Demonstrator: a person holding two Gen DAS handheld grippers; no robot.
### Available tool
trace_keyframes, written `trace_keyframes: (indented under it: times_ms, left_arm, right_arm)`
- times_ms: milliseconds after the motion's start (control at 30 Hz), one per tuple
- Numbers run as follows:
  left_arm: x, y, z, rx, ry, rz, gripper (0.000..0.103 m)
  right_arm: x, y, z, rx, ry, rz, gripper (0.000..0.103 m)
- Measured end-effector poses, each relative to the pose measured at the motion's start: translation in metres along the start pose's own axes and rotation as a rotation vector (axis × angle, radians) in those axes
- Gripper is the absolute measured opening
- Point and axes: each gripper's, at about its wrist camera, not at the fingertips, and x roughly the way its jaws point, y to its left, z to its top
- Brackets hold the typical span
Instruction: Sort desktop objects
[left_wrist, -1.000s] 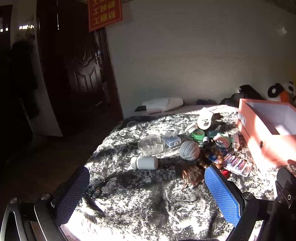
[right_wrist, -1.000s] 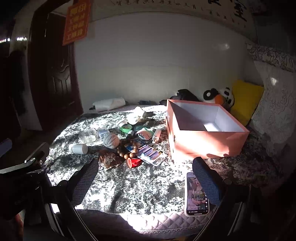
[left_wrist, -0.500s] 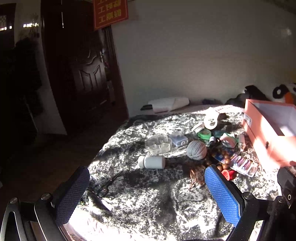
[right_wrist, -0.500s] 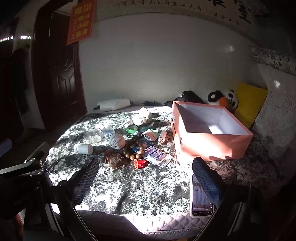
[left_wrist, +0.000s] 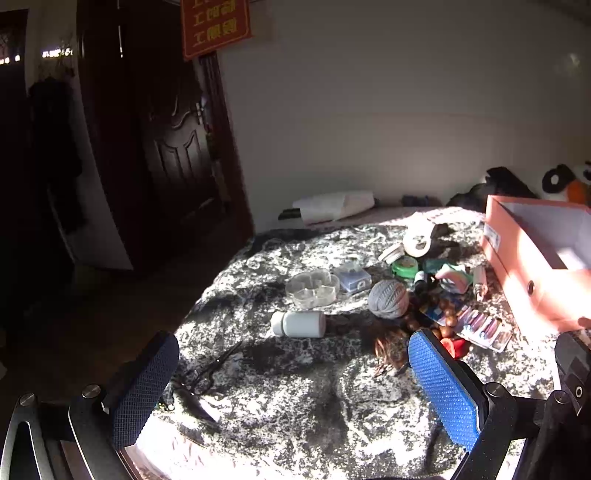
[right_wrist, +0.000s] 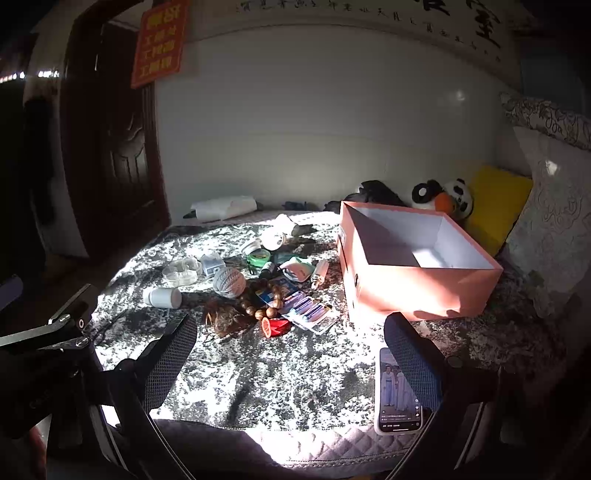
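Observation:
A pile of small objects lies mid-table: a white bottle (left_wrist: 298, 324) on its side, a grey yarn ball (left_wrist: 388, 299), a clear flower-shaped case (left_wrist: 312, 288), wooden beads (right_wrist: 258, 306), a blister pack (right_wrist: 308, 309), a red item (right_wrist: 275, 326) and a brown hairy clump (right_wrist: 223, 319). An open pink box (right_wrist: 417, 284) stands to the right, also in the left wrist view (left_wrist: 532, 273). My left gripper (left_wrist: 291, 391) is open and empty, above the near table edge. My right gripper (right_wrist: 291, 365) is open and empty, short of the pile.
Black scissors (left_wrist: 207, 373) lie near the left edge. A phone (right_wrist: 397, 395) with a lit screen lies at the near edge by my right finger. A panda toy (right_wrist: 443, 197), yellow cushion (right_wrist: 495, 206) and patterned pillow sit behind and right of the box. A dark door stands at the left.
Both grippers have drawn back and risen slightly, so the objects look a little farther away. Nothing on the table has moved. Both stay open.

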Motion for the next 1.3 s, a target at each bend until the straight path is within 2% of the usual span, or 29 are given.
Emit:
trace_keyframes:
  times_ms: [367, 967, 1300]
  left_arm:
    - [-0.003, -0.019, 0.008, 0.025, -0.007, -0.026, 0.102]
    - [-0.012, -0.076, 0.032, 0.066, -0.048, -0.136, 0.102]
    - [-0.004, -0.09, 0.037, 0.086, -0.037, -0.169, 0.102]
  right_arm:
    - [-0.004, -0.018, 0.002, 0.022, -0.006, -0.028, 0.103]
    - [-0.022, -0.077, 0.014, 0.087, -0.032, -0.133, 0.103]
    - [-0.022, -0.095, 0.018, 0.11, -0.026, -0.167, 0.103]
